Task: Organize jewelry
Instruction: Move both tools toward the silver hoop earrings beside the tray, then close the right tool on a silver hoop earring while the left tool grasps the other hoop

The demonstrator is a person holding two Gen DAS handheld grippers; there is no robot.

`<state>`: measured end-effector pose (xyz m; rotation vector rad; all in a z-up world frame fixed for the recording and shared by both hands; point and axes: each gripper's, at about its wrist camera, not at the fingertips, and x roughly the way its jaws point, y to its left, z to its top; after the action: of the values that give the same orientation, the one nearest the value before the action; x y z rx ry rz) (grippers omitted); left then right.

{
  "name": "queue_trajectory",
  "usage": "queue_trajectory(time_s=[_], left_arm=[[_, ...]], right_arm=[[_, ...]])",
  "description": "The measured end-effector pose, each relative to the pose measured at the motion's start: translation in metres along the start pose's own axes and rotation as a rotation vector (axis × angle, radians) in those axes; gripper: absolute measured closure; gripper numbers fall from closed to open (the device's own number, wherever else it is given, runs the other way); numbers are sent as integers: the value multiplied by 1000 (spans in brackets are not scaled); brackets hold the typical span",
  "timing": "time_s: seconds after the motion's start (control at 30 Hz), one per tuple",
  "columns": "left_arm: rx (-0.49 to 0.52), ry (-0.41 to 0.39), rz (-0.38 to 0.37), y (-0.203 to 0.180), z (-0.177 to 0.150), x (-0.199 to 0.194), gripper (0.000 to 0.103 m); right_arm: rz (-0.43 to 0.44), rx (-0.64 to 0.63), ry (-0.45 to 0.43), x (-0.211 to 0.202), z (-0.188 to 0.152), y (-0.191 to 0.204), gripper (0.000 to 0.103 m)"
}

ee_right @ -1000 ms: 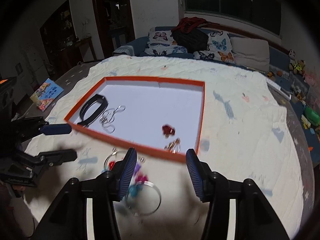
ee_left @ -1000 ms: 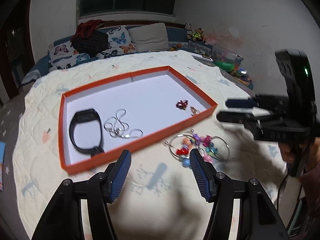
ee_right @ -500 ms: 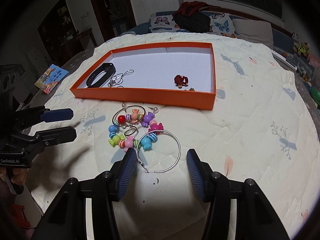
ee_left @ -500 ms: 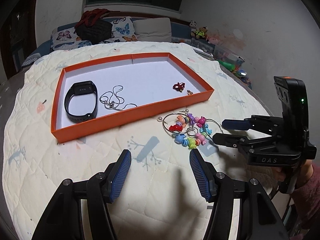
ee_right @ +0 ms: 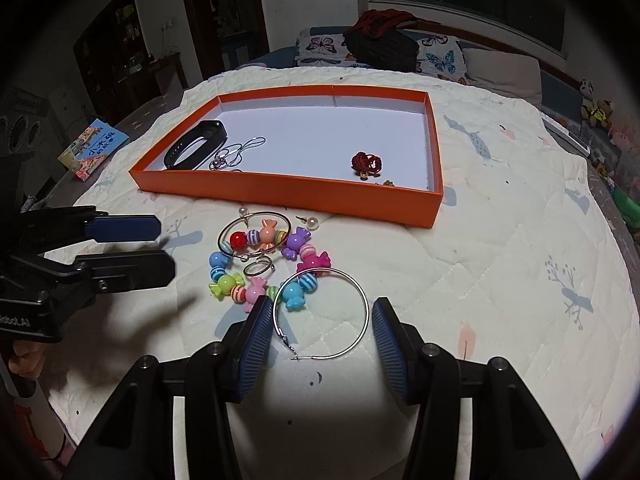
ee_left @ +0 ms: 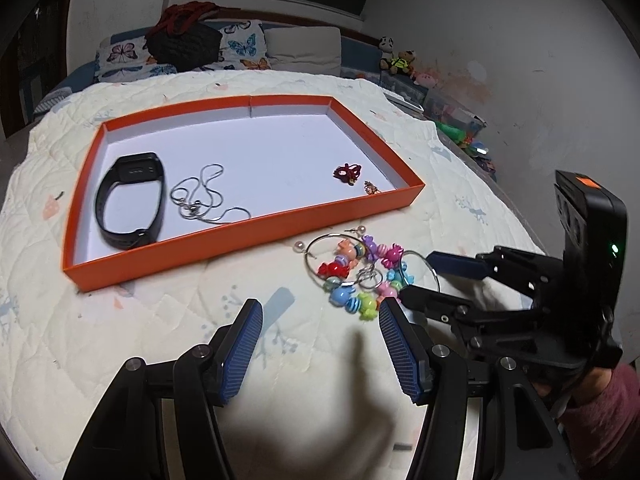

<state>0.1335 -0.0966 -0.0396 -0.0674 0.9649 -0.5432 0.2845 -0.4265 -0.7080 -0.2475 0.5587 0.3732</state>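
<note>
An orange tray [ee_left: 248, 228] [ee_right: 280, 194] lies on the quilted bed. It holds a black wristband [ee_left: 130, 200] [ee_right: 196, 144], a silver chain [ee_left: 204, 196] [ee_right: 236, 156], a red ornament [ee_left: 347, 172] [ee_right: 366, 162] and a small gold piece [ee_left: 371, 189]. In front of the tray lie a candy-bead bracelet [ee_left: 356, 276] [ee_right: 260, 264], a gold hoop [ee_right: 254, 236], a large silver hoop [ee_right: 322, 314], a small ring [ee_right: 256, 268] and pearl studs [ee_right: 312, 222]. My right gripper [ee_right: 318, 336] is open, its fingers either side of the silver hoop. My left gripper [ee_left: 320, 344] is open and empty, just short of the bracelet.
Pillows and a dark bag [ee_left: 184, 44] sit at the bed's head. Plush toys and clutter [ee_left: 404, 62] line the right wall. A book [ee_right: 94, 148] lies off the bed's left edge. The right gripper [ee_left: 420, 280] also shows in the left wrist view.
Both grippers have moved down and closer to the loose jewelry in front of the tray. The right gripper's fingers now flank the silver hoop. Both stay open.
</note>
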Motion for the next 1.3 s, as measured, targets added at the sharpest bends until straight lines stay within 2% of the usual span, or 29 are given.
queue_trajectory(time_s=[0.43,0.7,1.0,1.17,1.3], left_arm=[[-42,52,54,-13,29,38,39],[11,61,104,-30,33,54,39],[13,60,133,-31,36,63,40],[57,48,171,-35,32,63,50],[64,35,167,-34,30,62,51]], right_arm=[[26,23,-15,-7,-7,-9,49],[49,32,-32,-10,-11,-14,49],[69,46,-45,-11,-14,-17,49],[68,49,-49,-12,-14,-17,49],[66,52,-50,-12,-14,-17,49]])
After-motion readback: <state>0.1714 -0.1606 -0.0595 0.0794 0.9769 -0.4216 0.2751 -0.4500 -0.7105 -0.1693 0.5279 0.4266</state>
